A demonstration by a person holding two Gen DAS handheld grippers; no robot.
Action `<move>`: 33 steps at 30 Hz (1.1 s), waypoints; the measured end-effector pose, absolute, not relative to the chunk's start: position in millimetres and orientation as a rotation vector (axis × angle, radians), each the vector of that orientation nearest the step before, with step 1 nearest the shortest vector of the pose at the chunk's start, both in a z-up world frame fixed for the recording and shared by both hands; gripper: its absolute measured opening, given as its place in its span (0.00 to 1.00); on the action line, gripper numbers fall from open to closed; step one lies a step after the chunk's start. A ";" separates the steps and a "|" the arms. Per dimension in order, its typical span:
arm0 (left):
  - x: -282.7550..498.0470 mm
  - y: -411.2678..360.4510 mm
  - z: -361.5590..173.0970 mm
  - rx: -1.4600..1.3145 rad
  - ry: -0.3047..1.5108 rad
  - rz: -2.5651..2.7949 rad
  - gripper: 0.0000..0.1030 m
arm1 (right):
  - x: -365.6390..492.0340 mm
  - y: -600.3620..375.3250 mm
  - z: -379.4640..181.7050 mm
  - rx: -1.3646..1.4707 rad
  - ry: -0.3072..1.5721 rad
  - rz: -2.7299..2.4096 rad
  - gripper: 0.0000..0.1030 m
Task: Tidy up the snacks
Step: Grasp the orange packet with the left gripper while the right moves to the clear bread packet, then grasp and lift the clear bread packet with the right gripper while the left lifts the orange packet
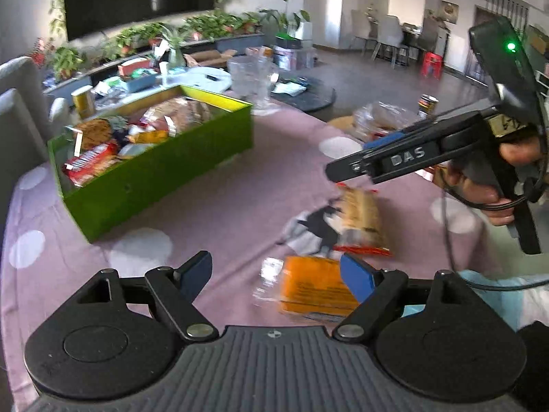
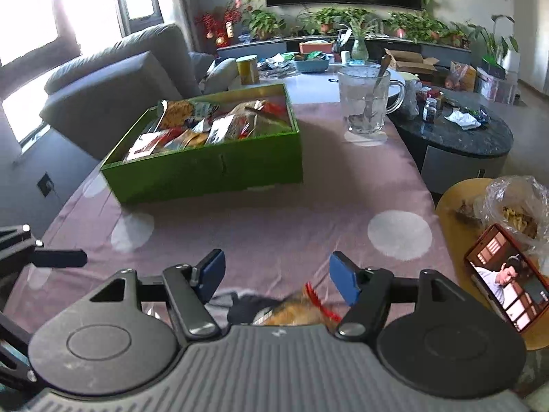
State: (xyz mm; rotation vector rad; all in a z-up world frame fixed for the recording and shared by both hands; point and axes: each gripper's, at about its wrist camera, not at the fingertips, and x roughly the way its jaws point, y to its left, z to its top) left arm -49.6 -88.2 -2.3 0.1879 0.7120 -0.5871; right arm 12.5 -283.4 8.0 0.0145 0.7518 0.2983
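1. While both jaw pairs stand apart and grasp nothing, the left hand-held gripper (image 1: 276,274) hovers nearest the orange packet (image 1: 314,288), which lies just ahead of its right pad near the worktop's (image 1: 223,199) near edge.
2. Just beyond, the tan biscuit pack (image 1: 362,218) lies long axis running away from that edge, directly under the right hand-held gripper (image 2: 276,276), so that hand is nearer it.
3. Farther off, toward the far left corner, the green box (image 1: 154,185) holds snacks already; bare cloth lies between.
4. At the far edge stands a glass mug (image 2: 365,103), clear of that path.
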 end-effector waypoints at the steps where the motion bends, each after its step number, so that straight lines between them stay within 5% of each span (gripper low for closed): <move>1: -51.0 -91.0 -2.7 0.188 0.717 -0.600 0.81 | 9.3 -283.4 7.2 0.005 0.755 0.304 0.71; 9: -48.1 -133.6 -28.5 0.315 0.790 -0.630 0.86 | -7.6 -285.0 -5.9 -0.014 0.805 0.298 0.71; 18: -30.5 -116.1 -37.0 0.270 0.799 -0.559 0.68 | -6.9 -287.2 -10.7 0.020 0.825 0.290 0.71; 33: -9.9 -57.1 -16.4 0.072 0.729 -0.364 0.68 | 9.4 -264.8 -32.5 0.072 1.009 0.281 0.77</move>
